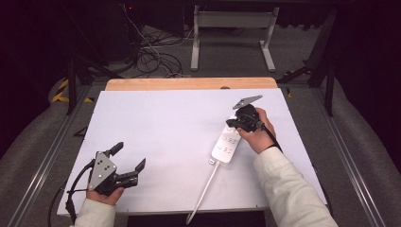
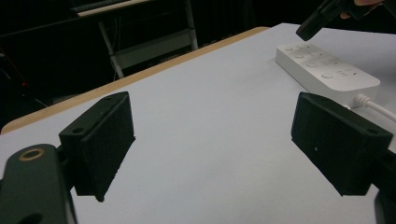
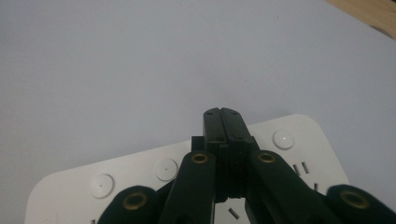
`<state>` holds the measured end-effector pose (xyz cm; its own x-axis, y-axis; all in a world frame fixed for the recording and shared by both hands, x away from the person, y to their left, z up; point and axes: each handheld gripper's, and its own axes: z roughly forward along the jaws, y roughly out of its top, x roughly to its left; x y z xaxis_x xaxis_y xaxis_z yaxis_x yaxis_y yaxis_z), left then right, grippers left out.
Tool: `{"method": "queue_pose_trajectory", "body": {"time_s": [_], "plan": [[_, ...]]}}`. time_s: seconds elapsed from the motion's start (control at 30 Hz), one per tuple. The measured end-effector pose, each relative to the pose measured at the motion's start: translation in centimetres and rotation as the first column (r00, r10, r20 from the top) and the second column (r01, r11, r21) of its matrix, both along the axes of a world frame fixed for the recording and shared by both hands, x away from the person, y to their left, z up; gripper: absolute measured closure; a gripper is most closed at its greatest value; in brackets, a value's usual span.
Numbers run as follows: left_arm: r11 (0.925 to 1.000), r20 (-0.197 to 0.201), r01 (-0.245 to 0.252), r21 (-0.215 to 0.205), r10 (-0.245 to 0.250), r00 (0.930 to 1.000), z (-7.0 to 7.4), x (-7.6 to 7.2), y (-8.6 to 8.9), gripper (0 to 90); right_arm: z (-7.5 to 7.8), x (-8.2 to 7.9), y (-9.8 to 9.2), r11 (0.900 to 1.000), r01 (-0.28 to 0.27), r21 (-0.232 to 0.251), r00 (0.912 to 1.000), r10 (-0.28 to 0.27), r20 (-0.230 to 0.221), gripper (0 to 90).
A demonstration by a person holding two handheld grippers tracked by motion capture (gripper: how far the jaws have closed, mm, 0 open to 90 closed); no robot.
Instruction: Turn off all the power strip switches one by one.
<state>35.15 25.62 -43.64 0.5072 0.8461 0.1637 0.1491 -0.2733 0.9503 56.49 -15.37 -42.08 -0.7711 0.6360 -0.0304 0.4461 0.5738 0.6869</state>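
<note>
Seen from above, a white worktop with a wooden far edge holds two hand-held tools. At the near left, the left claw rests in a hand low over bare worktop, its jaws spread wide with nothing between them. To the right of centre lies a white power strip, flat and angled, its white cable trailing off the near edge. The right claw hangs over the strip's far end, jaws pressed fully together and gripping nothing, their tips pointing down near a row of round switch buttons. The strip looks rigid, fairly light, and smooth enough to slide when pushed. A button likely needs a firm press straight down; to lift the strip, gripping across its narrow sides seems safest, since the cable would drag.
</note>
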Motion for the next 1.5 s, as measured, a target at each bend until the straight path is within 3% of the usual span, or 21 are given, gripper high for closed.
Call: {"method": "queue_pose_trajectory", "body": {"time_s": [0.63, 1.03, 1.33, 1.43, 1.5], "plan": [[1.0, -0.001, 0.001, 0.0, -0.001, 1.0, 0.0, 0.0, 0.0, 14.0, -1.8, 1.2, 0.3, 0.999, -0.001, -0.051, 0.9988, -0.002, -0.048, 90.0], [1.0, 0.004, 0.001, -0.001, -0.001, 1.0, 0.0, -0.1, 0.0, 14.0, -2.2, 1.1, 0.7, 0.996, 0.002, -0.09, 0.9994, -0.005, -0.035, 90.0], [1.0, 0.003, 0.002, 0.0, -0.002, 1.0, 0.0, -0.1, 0.0, 14.0, -2.4, 1.2, 0.6, 0.997, 0.011, -0.073, 0.9988, -0.015, -0.048, 90.0], [1.0, 0.007, 0.002, 0.003, -0.002, 1.0, 0.0, -0.1, 0.0, 14.0, -2.4, 1.3, 0.5, 0.999, 0.004, -0.053, 0.9975, -0.007, -0.07, 90.0], [1.0, 0.005, 0.002, 0.001, -0.002, 1.0, 0.0, -0.1, 0.0, 14.0, -2.4, 1.2, 0.6, 0.998, 0.001, -0.066, 0.9981, -0.005, -0.062, 90.0]]}}
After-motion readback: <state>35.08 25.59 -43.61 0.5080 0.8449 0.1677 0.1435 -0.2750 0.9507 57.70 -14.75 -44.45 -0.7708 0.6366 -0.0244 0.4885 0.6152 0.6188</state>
